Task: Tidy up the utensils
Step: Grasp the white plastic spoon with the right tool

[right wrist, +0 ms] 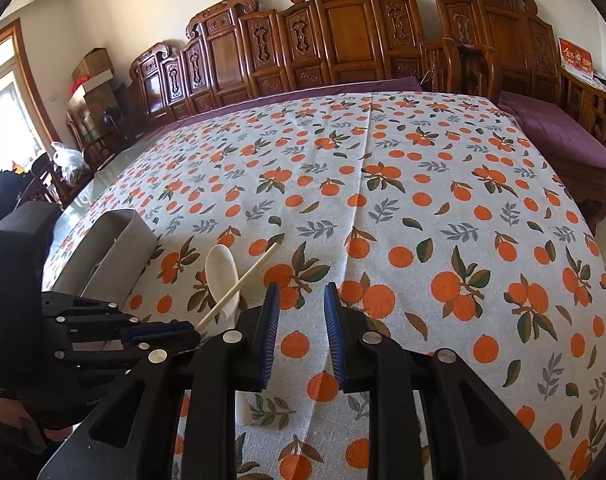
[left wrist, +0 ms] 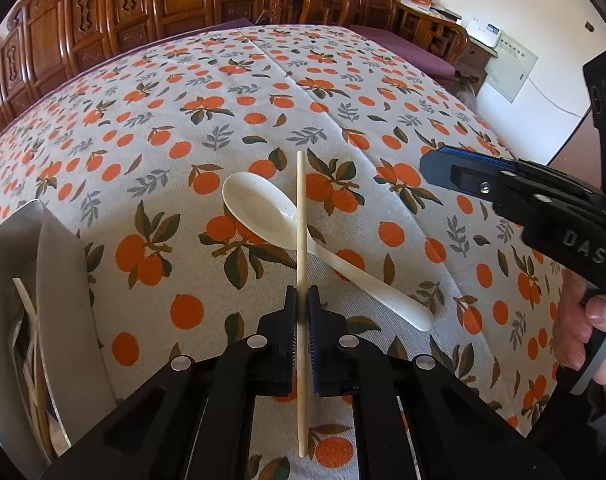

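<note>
While the left gripper (left wrist: 302,300) is pinching one chopstick (left wrist: 300,216) mid-length, crossing above the white soup spoon (left wrist: 263,212) ahead, right gripper (right wrist: 301,300) is idling half-open, empty; carrying it level toward the grey holder (left wrist: 55,264) left of the jaws seems wise.

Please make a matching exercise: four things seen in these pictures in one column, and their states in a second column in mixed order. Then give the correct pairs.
Things:
1. chopstick
2. white spoon
3. right gripper
4. grey holder

States:
A. open, holding nothing
B. lying on the tablecloth
C. clamped in the left gripper
D. standing at the left, with utensils inside

Pairs: 1-C, 2-B, 3-A, 4-D
</note>
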`<state>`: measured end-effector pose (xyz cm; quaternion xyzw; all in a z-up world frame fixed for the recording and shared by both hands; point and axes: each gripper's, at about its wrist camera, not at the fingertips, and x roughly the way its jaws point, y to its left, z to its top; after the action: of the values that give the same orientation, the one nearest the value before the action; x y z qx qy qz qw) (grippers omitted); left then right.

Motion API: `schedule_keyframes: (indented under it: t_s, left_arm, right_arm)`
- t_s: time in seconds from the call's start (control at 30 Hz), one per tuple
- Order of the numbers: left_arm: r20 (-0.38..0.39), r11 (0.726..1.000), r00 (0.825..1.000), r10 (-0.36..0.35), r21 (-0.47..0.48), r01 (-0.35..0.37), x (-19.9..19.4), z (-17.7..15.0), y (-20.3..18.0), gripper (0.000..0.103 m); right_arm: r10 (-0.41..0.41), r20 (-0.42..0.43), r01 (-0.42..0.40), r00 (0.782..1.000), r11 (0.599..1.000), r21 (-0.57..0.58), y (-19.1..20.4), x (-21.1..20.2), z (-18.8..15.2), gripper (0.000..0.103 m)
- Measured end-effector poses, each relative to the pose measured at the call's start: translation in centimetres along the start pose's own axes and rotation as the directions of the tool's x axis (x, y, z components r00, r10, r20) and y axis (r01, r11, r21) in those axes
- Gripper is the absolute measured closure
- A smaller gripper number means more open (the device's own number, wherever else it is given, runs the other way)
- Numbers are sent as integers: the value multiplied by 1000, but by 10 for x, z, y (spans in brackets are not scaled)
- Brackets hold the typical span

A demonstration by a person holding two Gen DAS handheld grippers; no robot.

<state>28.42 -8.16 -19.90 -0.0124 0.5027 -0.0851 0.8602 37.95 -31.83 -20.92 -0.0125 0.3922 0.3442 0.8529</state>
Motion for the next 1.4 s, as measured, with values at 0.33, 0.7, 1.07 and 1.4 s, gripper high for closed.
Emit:
schedule_keyframes:
  t_s: [0.33,0.7,1.07,1.4]
  left_arm:
    - [62,1000,998,-1,-10,2,-35,-5,9,99]
    - [114,1000,993,19,-11,-18,-67,-10,20,99]
    - [141,999,990,26,-48,-19,-93,-27,36,99]
    - [148,997,988,53,-58,-45,-106,-33,45,99]
  right_arm:
    - [24,-38,-26,999,999,-40,23,17,-1,78]
    - [39,-140,-55,989,992,-112,50,45,-13,78]
    - [-8,-182,-24,983,985,-171,62,56,-19,78]
    - [-33,-183,-2,983,982,-190,64,56,-23,94]
